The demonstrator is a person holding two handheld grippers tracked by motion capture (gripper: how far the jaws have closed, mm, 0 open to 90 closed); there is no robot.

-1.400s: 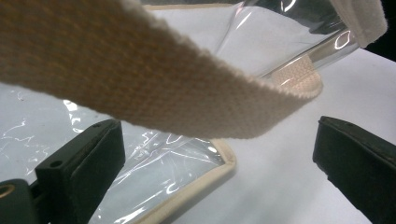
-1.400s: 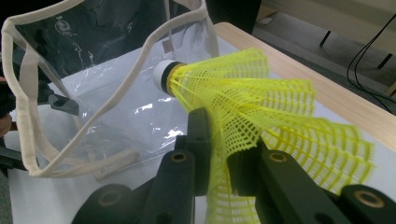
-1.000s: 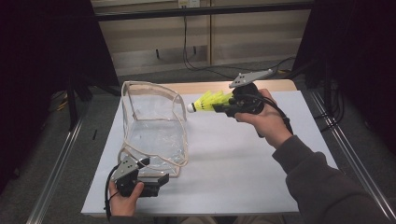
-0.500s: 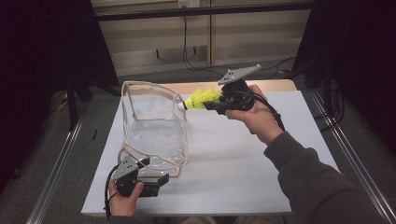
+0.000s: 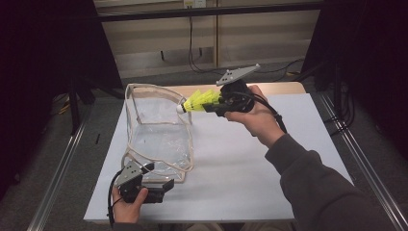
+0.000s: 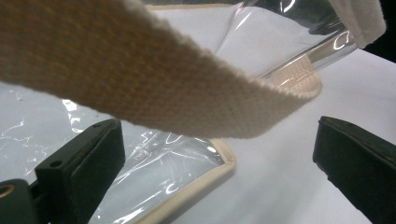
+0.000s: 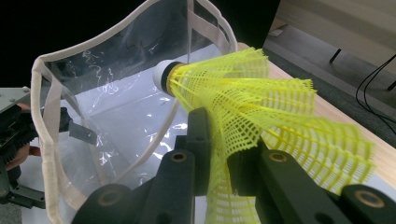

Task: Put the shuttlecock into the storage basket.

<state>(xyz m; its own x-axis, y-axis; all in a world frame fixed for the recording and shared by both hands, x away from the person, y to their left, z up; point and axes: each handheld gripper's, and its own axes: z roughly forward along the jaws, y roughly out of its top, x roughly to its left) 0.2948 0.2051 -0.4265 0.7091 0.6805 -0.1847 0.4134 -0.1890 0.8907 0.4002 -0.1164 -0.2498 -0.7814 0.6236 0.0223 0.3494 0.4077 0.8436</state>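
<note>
A clear plastic bag (image 5: 159,130) with cream trim stands open on the white mat (image 5: 250,163). My right gripper (image 5: 214,107) is shut on the skirt of a yellow mesh shuttlecock (image 5: 199,101), held in the air with its white cork tip at the bag's top right rim. In the right gripper view the shuttlecock (image 7: 243,102) points at the bag's mouth (image 7: 107,93). My left gripper (image 5: 163,185) rests on the mat at the bag's front corner, open. In the left gripper view a cream strap (image 6: 140,74) crosses above the wide jaws, and the bag's bottom corner (image 6: 205,172) lies between them.
The mat covers a wooden table (image 5: 279,88) whose far edge shows behind the right hand. Metal rails (image 5: 57,187) run along both sides. Cables (image 5: 192,53) lie on the floor beyond. The right half of the mat is bare.
My right gripper has carried the shuttlecock left and slightly up, bringing its tip to the bag's rim. The left gripper has stayed put.
</note>
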